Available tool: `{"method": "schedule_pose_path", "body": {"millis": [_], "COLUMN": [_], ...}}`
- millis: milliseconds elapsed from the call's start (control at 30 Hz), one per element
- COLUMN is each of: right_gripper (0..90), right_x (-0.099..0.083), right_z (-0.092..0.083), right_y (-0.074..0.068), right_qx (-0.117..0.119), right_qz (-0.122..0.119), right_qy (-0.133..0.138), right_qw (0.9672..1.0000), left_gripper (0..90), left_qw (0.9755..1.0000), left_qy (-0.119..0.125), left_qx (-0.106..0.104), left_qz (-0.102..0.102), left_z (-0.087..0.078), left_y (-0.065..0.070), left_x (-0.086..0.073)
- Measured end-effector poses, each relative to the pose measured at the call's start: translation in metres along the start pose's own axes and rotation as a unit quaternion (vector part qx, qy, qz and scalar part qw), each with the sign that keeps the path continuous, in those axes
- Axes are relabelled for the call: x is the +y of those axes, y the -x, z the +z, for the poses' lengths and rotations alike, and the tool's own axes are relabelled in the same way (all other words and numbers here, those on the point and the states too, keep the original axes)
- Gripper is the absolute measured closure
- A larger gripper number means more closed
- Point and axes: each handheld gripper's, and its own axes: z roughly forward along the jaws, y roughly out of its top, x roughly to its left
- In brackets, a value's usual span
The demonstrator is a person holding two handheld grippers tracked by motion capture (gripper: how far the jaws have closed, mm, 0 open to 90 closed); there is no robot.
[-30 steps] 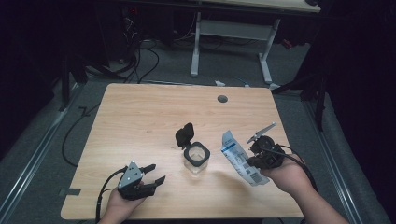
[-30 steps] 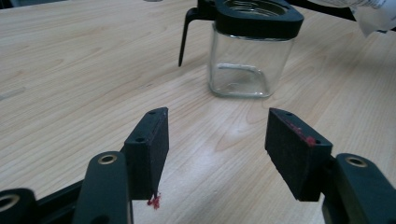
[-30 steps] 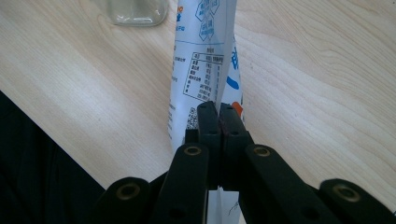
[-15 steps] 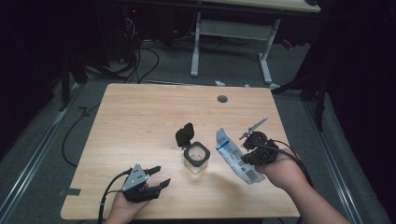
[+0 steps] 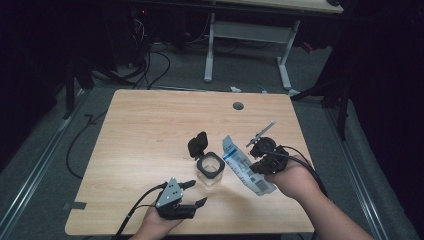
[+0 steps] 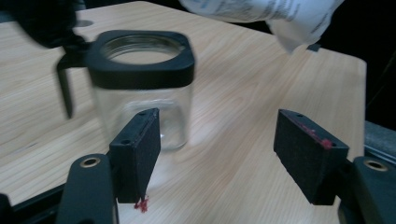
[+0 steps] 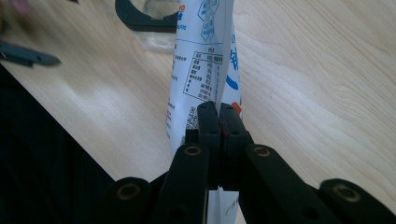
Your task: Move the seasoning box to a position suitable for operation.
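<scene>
A clear jar (image 5: pixel 210 171) with a black square rim stands at the table's middle, its flip lid (image 5: pixel 198 143) swung open behind it. My left gripper (image 5: pixel 194 193) lies near the front edge and points at the jar; its jaws have just been opening and hold nothing. In the left gripper view the jar (image 6: pixel 142 88) stands just beyond the left pad (image 6: pixel 140 151). My right gripper (image 5: pixel 256 162) is shut on a white and blue pouch (image 5: pixel 243 167), held tilted just right of the jar. The right gripper view shows the pouch (image 7: pixel 205 60) pinched between the closed jaws (image 7: pixel 218 116).
A round cable hole (image 5: pixel 238 106) sits near the table's far edge. Another desk's white frame (image 5: pixel 250 32) and floor cables (image 5: pixel 150 57) lie beyond the table. A strip of tape (image 5: pixel 74 205) marks the front left corner.
My left gripper has slid right toward the jar, and its jaws stand wider. My right gripper has carried the pouch left and a little up, closer to the jar.
</scene>
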Motion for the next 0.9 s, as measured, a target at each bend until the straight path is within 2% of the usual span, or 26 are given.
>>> {"method": "schedule_pose_path", "body": {"millis": [267, 433, 633, 767, 900], "right_gripper": [90.0, 90.0, 90.0, 90.0, 90.0], "right_x": [0.006, 0.008, 0.010, 0.012, 0.016], "right_z": [0.000, 0.000, 0.001, 0.002, 0.004], "right_y": [-0.006, -0.010, -0.014, -0.016, -0.020], "right_qx": [0.005, 0.005, 0.007, 0.009, 0.009], "right_qz": [-0.011, -0.013, -0.016, -0.019, -0.022], "right_qy": [0.005, 0.005, 0.007, 0.009, 0.009], "right_qw": [0.9999, 0.9999, 0.9998, 0.9997, 0.9997], "left_gripper": [30.3, 30.3, 30.4, 30.2, 28.6], "left_qw": [0.9996, 0.9989, 0.9991, 0.9993, 0.9991], "left_qy": [-0.009, -0.021, -0.017, -0.010, -0.004], "left_qx": [-0.024, -0.030, -0.034, -0.031, -0.040], "left_qz": [0.016, 0.029, 0.018, 0.019, 0.011], "left_z": [0.036, 0.056, 0.071, 0.078, 0.086], "left_y": [0.021, 0.030, 0.034, 0.037, 0.043], "left_x": [0.009, 0.013, 0.016, 0.020, 0.025]}}
